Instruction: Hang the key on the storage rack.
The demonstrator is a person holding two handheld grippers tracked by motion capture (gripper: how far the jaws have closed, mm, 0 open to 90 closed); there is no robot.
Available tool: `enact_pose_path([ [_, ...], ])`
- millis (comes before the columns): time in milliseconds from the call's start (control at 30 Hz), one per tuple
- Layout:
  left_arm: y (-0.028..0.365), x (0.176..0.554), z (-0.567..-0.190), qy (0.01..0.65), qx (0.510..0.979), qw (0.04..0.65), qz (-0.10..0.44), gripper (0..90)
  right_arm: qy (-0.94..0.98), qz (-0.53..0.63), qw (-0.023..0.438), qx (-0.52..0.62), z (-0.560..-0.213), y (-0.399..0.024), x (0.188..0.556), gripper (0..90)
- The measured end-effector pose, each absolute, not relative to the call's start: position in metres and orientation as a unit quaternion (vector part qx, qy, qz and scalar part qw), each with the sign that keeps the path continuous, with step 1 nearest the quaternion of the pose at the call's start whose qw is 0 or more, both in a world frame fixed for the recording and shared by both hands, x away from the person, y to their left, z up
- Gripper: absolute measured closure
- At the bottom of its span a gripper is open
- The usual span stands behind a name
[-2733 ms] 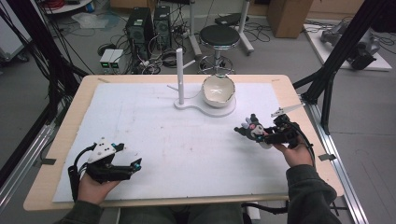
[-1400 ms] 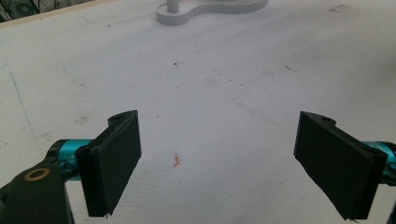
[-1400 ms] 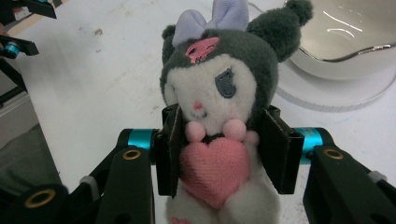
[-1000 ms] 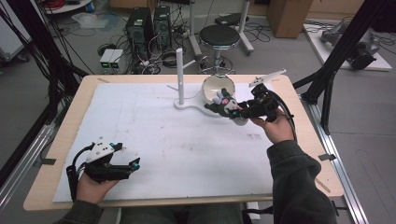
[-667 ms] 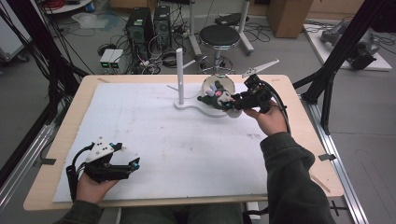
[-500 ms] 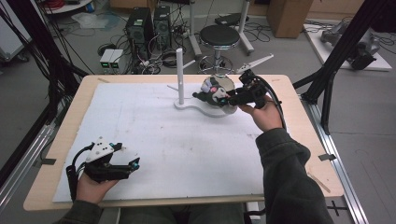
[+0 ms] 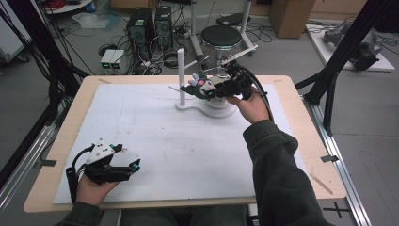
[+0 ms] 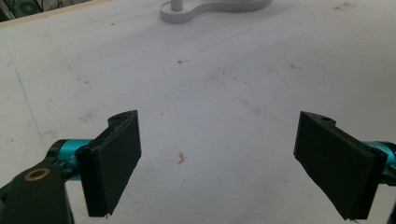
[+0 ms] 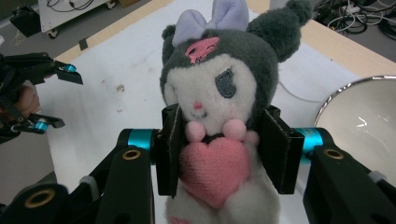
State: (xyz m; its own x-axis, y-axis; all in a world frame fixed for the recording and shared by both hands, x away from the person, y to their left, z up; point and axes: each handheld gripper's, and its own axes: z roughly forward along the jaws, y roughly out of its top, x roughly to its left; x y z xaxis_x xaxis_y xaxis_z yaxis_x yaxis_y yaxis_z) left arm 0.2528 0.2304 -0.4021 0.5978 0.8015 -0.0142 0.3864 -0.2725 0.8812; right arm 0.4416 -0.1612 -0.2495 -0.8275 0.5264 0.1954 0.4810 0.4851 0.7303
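Observation:
A grey and white plush toy (image 9: 219, 79) with a lilac bow and a pink heart sits between the pads of my right gripper (image 9: 223, 144), which is shut on its body. In the high view the right gripper (image 7: 207, 89) holds the plush toy (image 7: 197, 84) in the air at the far side of the table, close to the white post (image 7: 180, 70). A metal bowl (image 9: 364, 126) lies just to the right of the toy. My left gripper (image 7: 134, 165) rests near the front left edge, and its pads (image 8: 112, 163) stand open over bare mat.
The post rises from a white curved base (image 7: 202, 107) on a white mat (image 7: 164, 136) that covers the wooden table. Behind the table are a stool (image 7: 221, 35), computer towers and cables. A black frame strut (image 7: 339, 70) stands at the right.
My right gripper has carried the plush toy from the right side of the table up and leftward, over the bowl, toward the post. The left gripper has stayed put.

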Motion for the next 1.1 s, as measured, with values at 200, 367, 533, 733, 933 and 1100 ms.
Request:
enact_pose_path([
  [200,0.23,0.253,-0.402,0.389,0.766,0.46,0.225,15.2,0.864,0.412,0.028,0.289,-0.246,-0.144,0.451,53.9],
  [367,0.231,0.253,-0.403,0.388,0.767,0.459,0.226,15.2,0.866,0.405,0.029,0.294,-0.246,-0.135,0.459,53.9],
  [533,0.231,0.253,-0.403,0.39,0.766,0.459,0.225,15.2,0.865,0.401,0.027,0.301,-0.249,-0.127,0.468,53.8],
  [733,0.231,0.253,-0.404,0.389,0.767,0.457,0.228,15.2,0.862,0.403,0.034,0.305,-0.251,-0.116,0.479,53.8],
  [933,0.231,0.254,-0.404,0.391,0.766,0.458,0.228,15.2,0.859,0.4,0.045,0.317,-0.257,-0.109,0.485,53.8],
  [1100,0.23,0.254,-0.404,0.389,0.766,0.457,0.23,15.2,0.857,0.396,0.047,0.327,-0.262,-0.107,0.489,53.7],
])
